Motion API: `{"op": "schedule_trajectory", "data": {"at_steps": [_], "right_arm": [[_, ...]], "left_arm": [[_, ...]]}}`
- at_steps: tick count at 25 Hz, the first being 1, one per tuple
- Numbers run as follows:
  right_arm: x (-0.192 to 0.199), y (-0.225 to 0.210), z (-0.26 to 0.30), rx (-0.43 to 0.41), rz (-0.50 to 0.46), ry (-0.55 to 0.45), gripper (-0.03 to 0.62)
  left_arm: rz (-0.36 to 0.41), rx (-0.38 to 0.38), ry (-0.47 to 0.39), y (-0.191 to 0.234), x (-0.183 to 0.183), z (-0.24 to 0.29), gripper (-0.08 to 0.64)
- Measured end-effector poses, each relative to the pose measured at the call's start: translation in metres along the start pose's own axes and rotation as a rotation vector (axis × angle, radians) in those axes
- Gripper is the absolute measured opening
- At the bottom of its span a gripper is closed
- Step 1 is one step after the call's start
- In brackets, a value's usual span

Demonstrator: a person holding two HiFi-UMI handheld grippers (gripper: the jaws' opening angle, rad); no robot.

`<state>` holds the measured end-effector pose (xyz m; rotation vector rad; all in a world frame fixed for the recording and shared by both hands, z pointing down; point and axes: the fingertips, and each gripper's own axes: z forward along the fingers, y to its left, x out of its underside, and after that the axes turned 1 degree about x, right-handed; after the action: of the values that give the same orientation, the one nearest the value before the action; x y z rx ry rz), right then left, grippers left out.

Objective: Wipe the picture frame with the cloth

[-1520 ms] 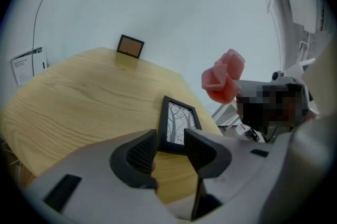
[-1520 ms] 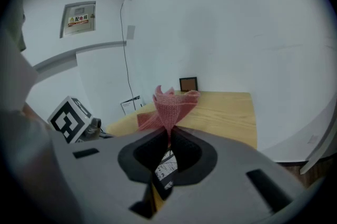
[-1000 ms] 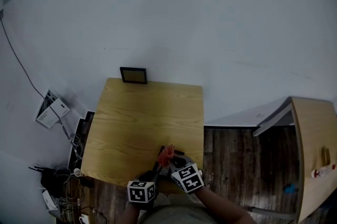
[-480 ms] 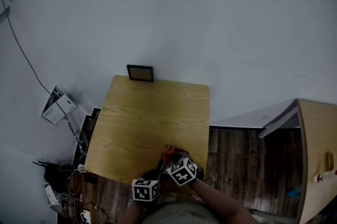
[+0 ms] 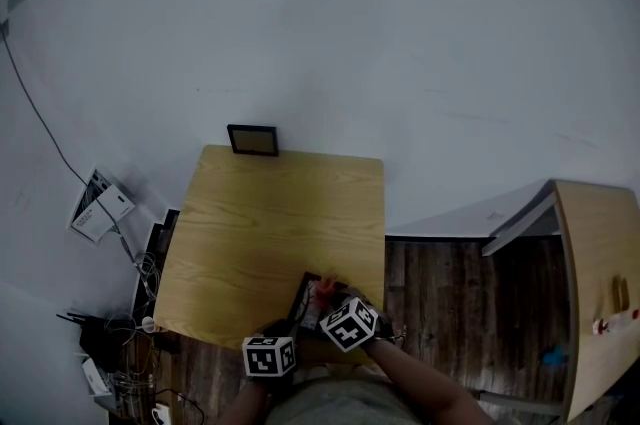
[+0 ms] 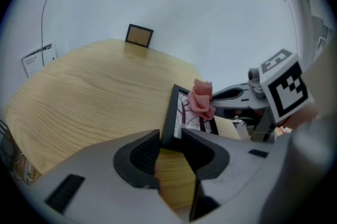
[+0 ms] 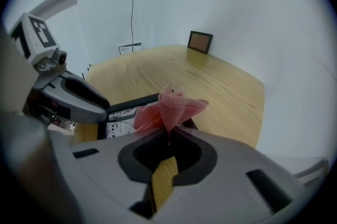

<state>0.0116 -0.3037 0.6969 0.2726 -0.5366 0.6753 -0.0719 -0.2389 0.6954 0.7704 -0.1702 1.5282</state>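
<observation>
A black picture frame (image 6: 180, 112) with a patterned print lies tilted near the front edge of the wooden table (image 5: 270, 213). My left gripper (image 6: 171, 145) is shut on its near corner. My right gripper (image 7: 169, 136) is shut on a bunched pink cloth (image 7: 169, 106), and the cloth (image 6: 201, 100) rests on the frame's face. In the head view both grippers sit close together at the table's front, the frame (image 5: 304, 298) and the cloth (image 5: 325, 289) just beyond their marker cubes. The right gripper view shows the frame (image 7: 124, 112) under the cloth.
A second small dark frame (image 5: 253, 140) leans against the wall at the table's far edge. Papers (image 5: 98, 209) and cables (image 5: 125, 333) lie on the floor to the left. A wooden cabinet (image 5: 600, 293) stands at the right, over dark floorboards.
The right gripper has sunk and rolled, bringing the cloth down onto the frame. The left gripper has kept its hold in the same place.
</observation>
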Motion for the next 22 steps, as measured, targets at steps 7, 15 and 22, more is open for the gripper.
{"op": "schedule_trajectory", "data": {"at_steps": [7, 15, 22], "right_arm": [[0.016, -0.01, -0.016, 0.025, 0.023, 0.004, 0.014], [0.023, -0.016, -0.022, 0.047, 0.064, -0.004, 0.014], [-0.007, -0.001, -0.038, 0.026, 0.063, -0.118, 0.014]], "left_arm": [[-0.043, 0.006, -0.005, 0.001, 0.0, 0.001, 0.121], [-0.058, 0.016, -0.01, 0.001, 0.001, 0.0, 0.121], [-0.061, 0.021, -0.012, 0.0, 0.001, 0.001, 0.121]]}}
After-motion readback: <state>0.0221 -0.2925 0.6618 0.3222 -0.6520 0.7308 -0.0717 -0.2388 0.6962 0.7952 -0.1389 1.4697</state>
